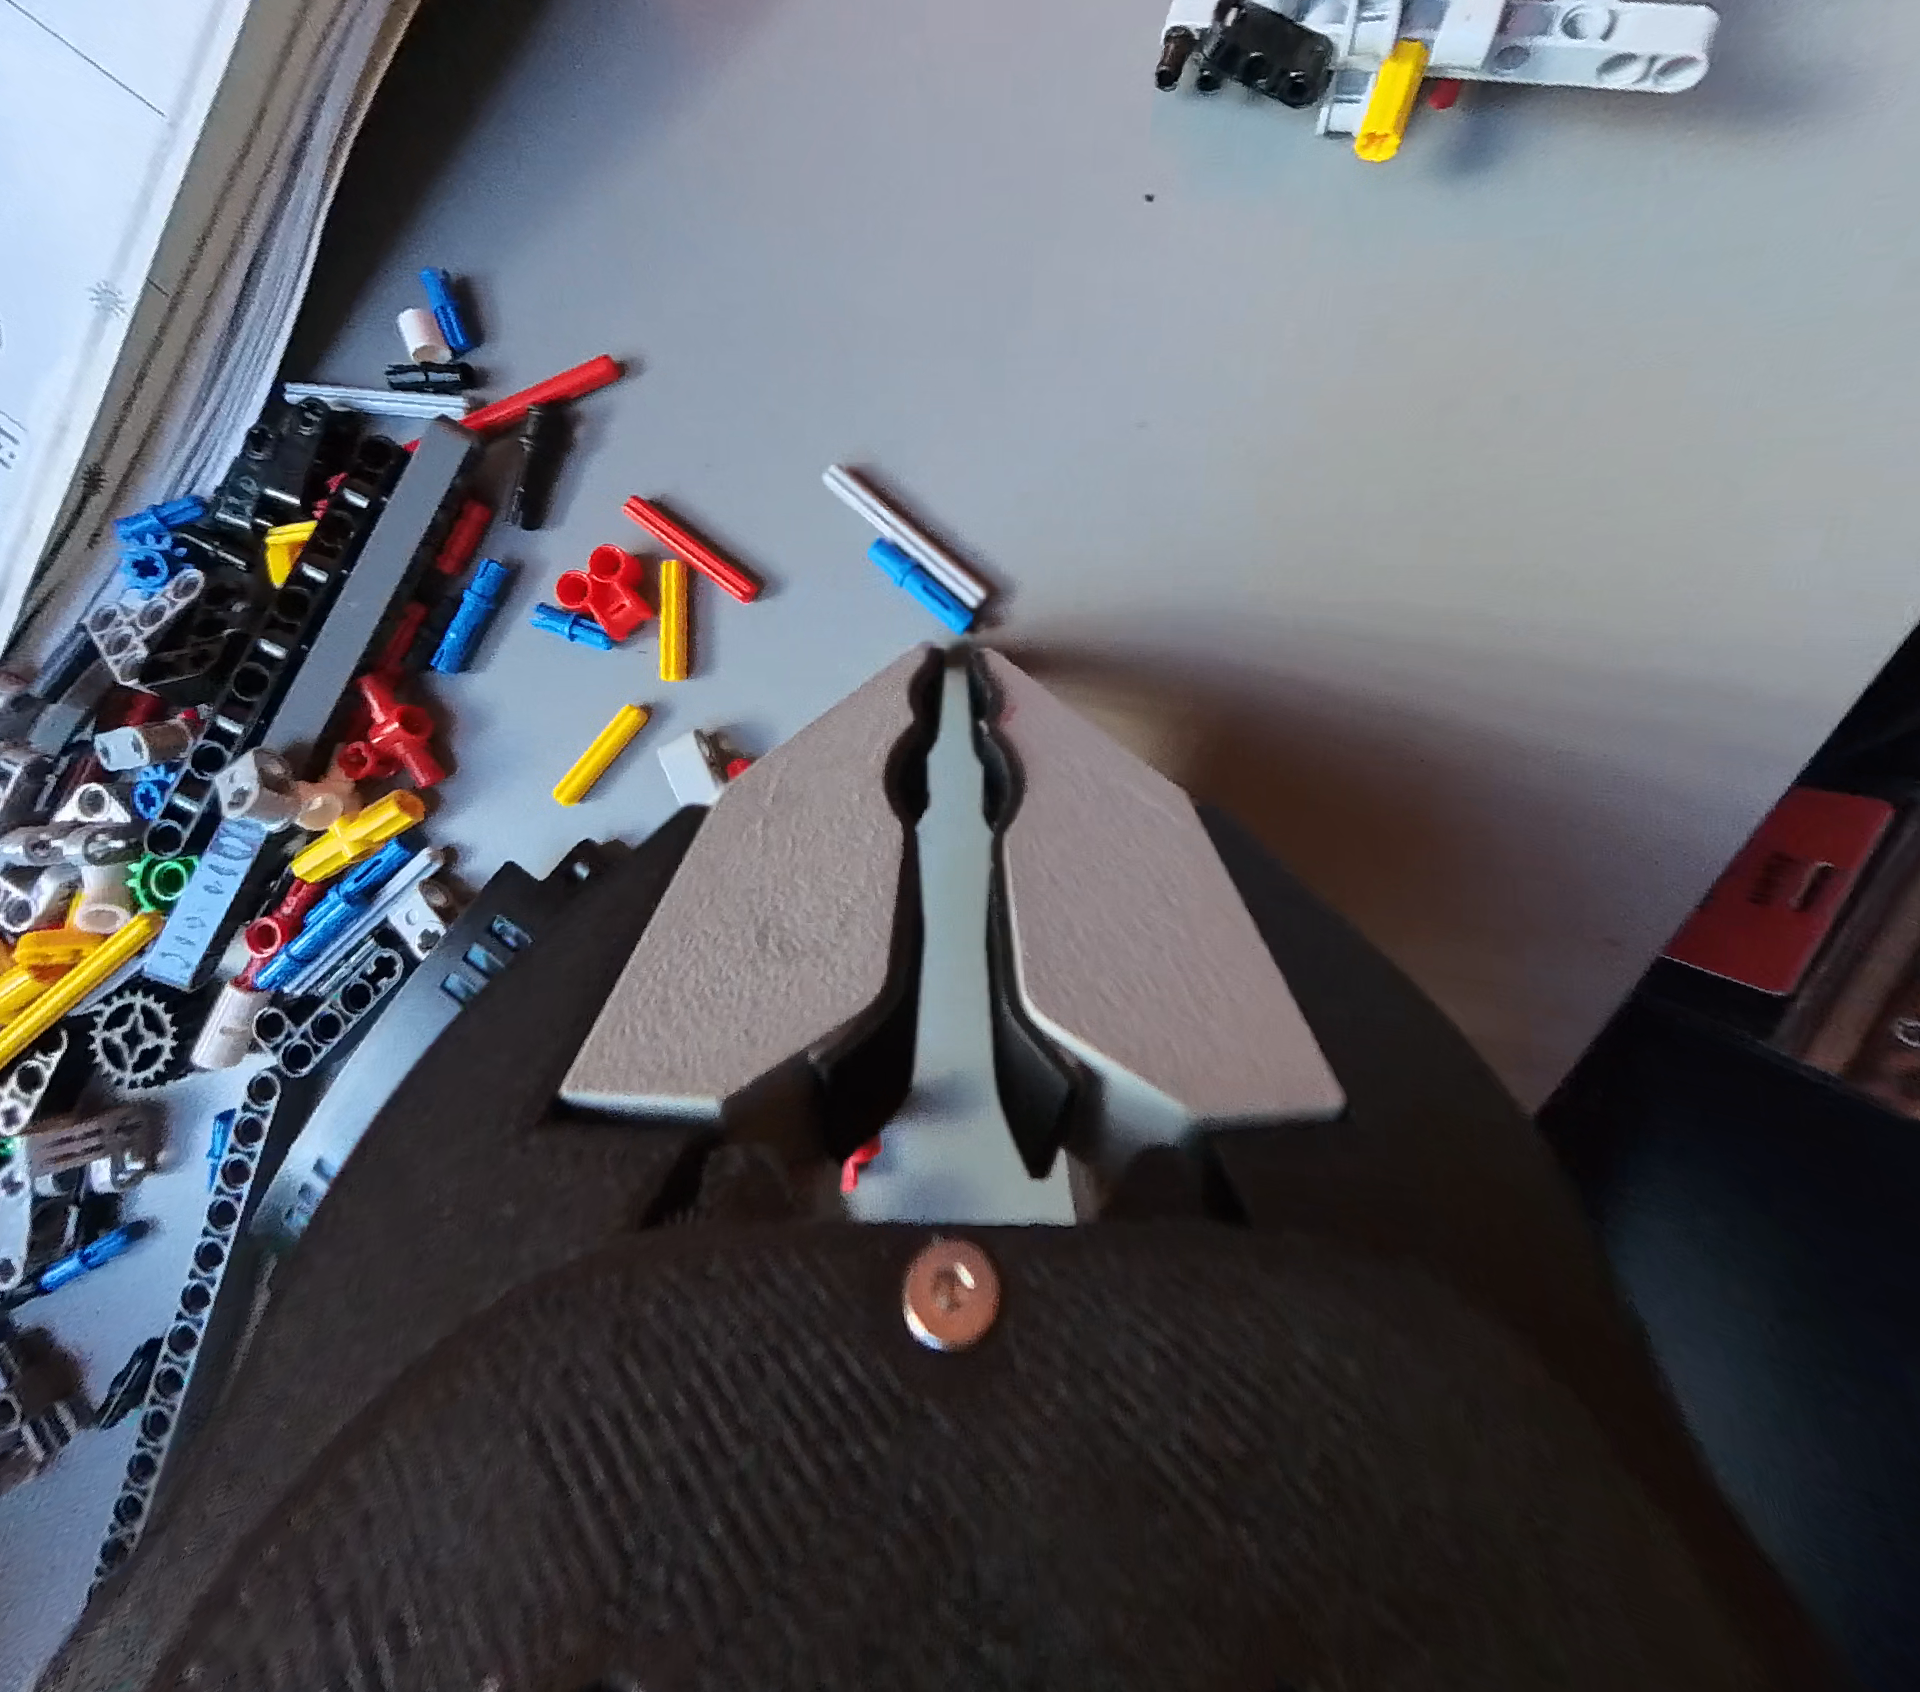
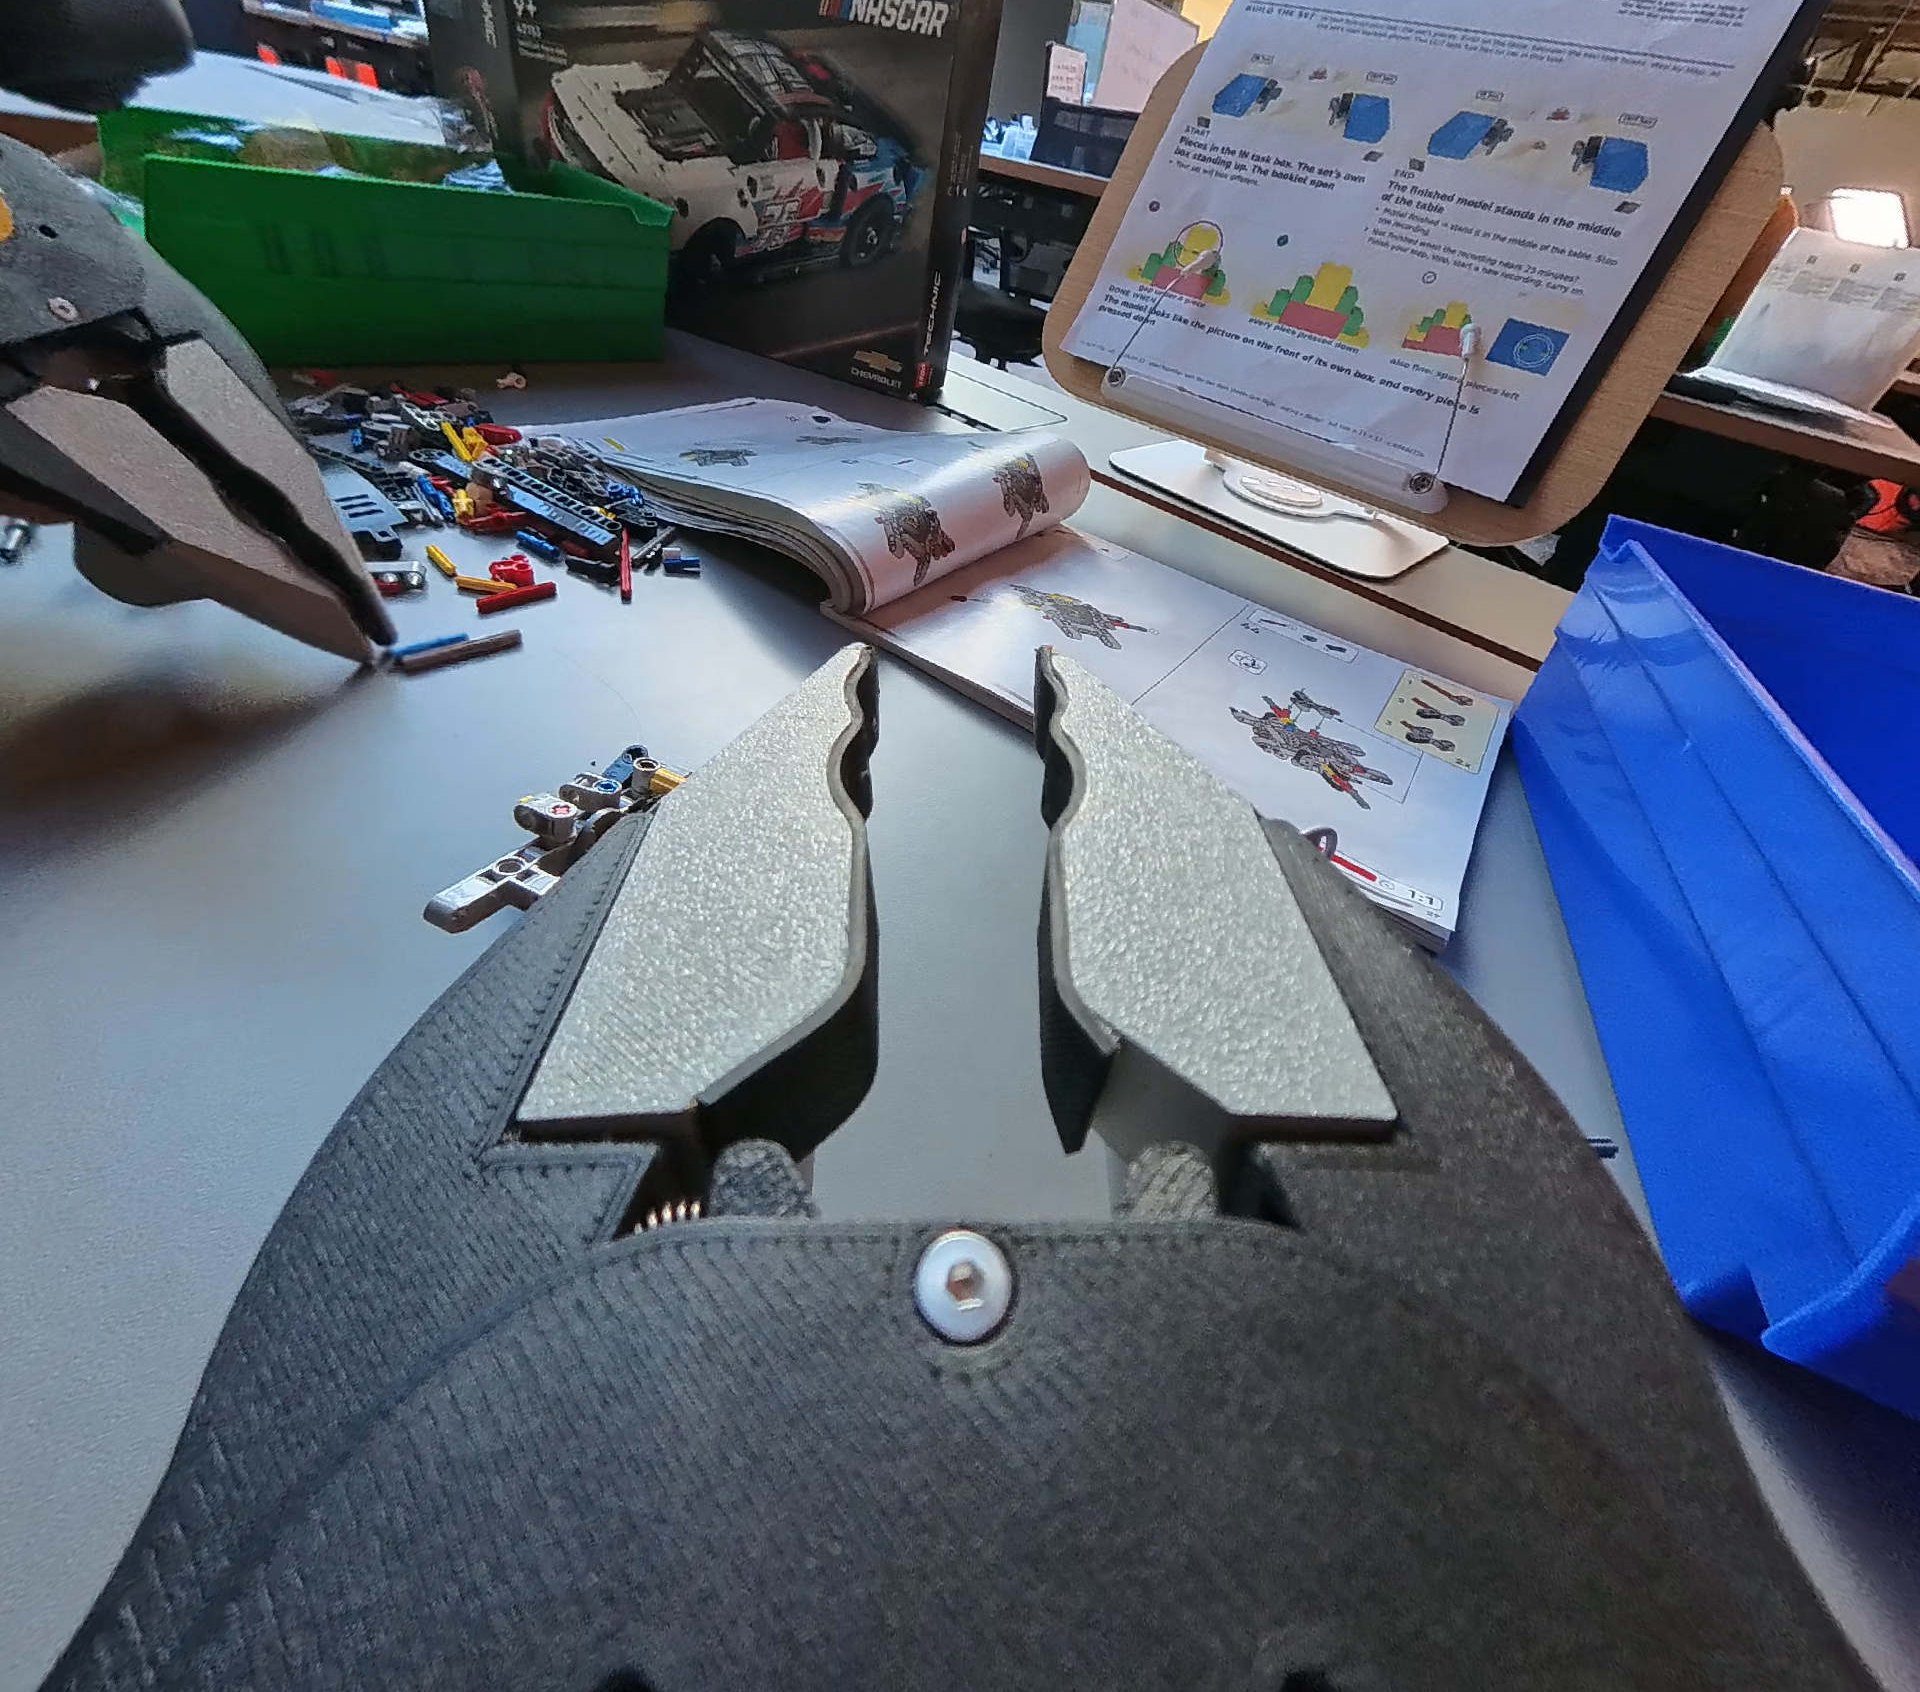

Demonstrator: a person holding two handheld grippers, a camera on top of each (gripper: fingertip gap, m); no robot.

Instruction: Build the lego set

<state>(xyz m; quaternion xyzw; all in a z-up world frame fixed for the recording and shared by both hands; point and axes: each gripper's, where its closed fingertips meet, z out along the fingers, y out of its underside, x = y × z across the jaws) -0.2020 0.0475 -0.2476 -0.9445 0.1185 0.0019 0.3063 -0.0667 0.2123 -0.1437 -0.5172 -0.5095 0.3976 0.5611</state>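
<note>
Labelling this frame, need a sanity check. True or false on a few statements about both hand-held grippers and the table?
1. The right hand-held gripper has its fingers apart with nothing between them. True.
2. The left hand-held gripper grips a red axle. False: it holds nothing; its tips are near a blue pin.
3. A grey axle lies beside the blue pin. True.
4. The instruction booklet is closed. False: it lies open.
5. The blue bin sits left of the green bin. False: right.

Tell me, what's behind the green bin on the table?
Behind the green bin stands a dark boxed car model kit. The bin hides the box's lower left corner, and its own inside is barely visible.
</note>
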